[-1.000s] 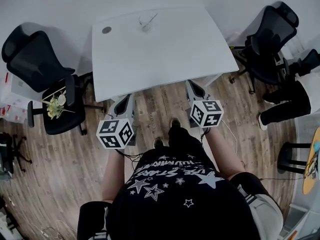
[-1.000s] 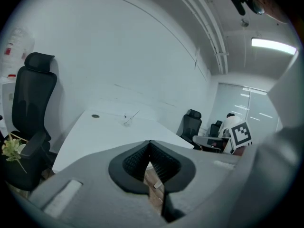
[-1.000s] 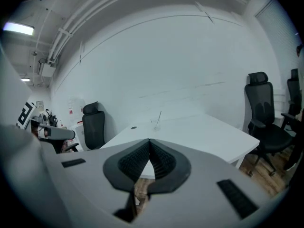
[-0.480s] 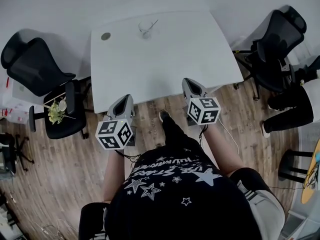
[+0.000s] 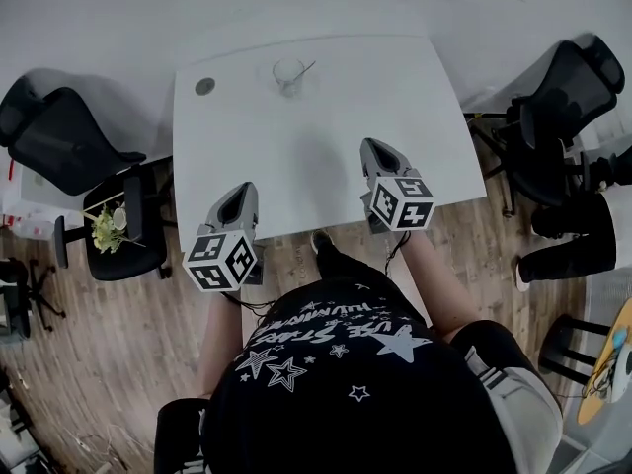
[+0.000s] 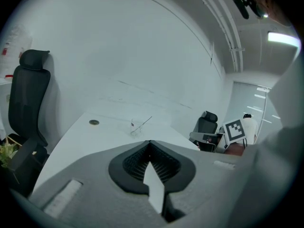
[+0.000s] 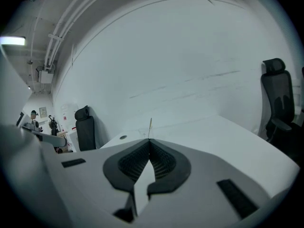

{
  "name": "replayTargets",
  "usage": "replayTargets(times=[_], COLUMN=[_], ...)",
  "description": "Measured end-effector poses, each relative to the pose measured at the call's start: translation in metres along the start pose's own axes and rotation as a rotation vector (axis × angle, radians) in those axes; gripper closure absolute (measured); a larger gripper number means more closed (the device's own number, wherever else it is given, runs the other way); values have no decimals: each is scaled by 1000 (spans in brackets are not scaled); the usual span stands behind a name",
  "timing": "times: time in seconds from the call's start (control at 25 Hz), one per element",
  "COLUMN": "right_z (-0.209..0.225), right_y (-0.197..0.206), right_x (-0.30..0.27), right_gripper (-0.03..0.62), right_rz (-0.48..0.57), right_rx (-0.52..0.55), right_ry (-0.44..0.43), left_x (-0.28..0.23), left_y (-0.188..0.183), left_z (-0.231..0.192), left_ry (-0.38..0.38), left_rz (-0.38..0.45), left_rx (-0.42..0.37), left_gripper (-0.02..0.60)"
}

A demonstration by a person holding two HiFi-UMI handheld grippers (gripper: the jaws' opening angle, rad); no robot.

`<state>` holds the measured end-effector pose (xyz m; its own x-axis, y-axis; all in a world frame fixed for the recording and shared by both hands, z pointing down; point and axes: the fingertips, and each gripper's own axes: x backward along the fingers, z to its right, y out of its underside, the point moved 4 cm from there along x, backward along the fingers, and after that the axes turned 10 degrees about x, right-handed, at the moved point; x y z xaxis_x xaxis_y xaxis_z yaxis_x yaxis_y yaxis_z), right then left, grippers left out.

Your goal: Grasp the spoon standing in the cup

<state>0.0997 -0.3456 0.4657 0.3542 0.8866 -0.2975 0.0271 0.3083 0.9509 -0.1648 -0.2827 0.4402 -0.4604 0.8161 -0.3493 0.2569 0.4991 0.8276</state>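
A clear glass cup (image 5: 287, 74) stands near the far edge of the white table (image 5: 326, 136), and a thin spoon (image 5: 302, 68) leans in it. The left gripper view shows the cup (image 6: 136, 127) and spoon (image 6: 145, 122) far ahead. In the right gripper view only the spoon's handle (image 7: 150, 124) shows above the jaws. My left gripper (image 5: 242, 193) hangs at the table's near edge, shut and holding nothing. My right gripper (image 5: 371, 149) is over the table's near right part, also shut and holding nothing. Both are well short of the cup.
A round grey grommet (image 5: 204, 86) sits in the table's far left corner. Black office chairs stand to the left (image 5: 59, 146) and right (image 5: 563, 97). A small plant (image 5: 107, 227) lies on a seat at the left. A person's legs (image 5: 578, 240) show at the right edge.
The person has stepped toward the table. Both grippers moved forward: the right one now reaches over the tabletop, the left one reaches its near edge. The jaws stayed shut.
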Motion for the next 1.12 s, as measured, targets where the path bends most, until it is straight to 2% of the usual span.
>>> replayTargets(times=[0.44,1.12], right_z=[36,44], right_y=[-30,-55], right_x=[-74,-169], right_gripper=[585,585], right_rz=[7,-6], right_rx=[-11,31], right_ry=[-52,-164], left_x=[-54,-116], left_y=[-37,-66], left_z=[-9,-33], left_ry=[-57,-135], left_rz=[21,31], left_rx=[-2,32], left_gripper=[575,575])
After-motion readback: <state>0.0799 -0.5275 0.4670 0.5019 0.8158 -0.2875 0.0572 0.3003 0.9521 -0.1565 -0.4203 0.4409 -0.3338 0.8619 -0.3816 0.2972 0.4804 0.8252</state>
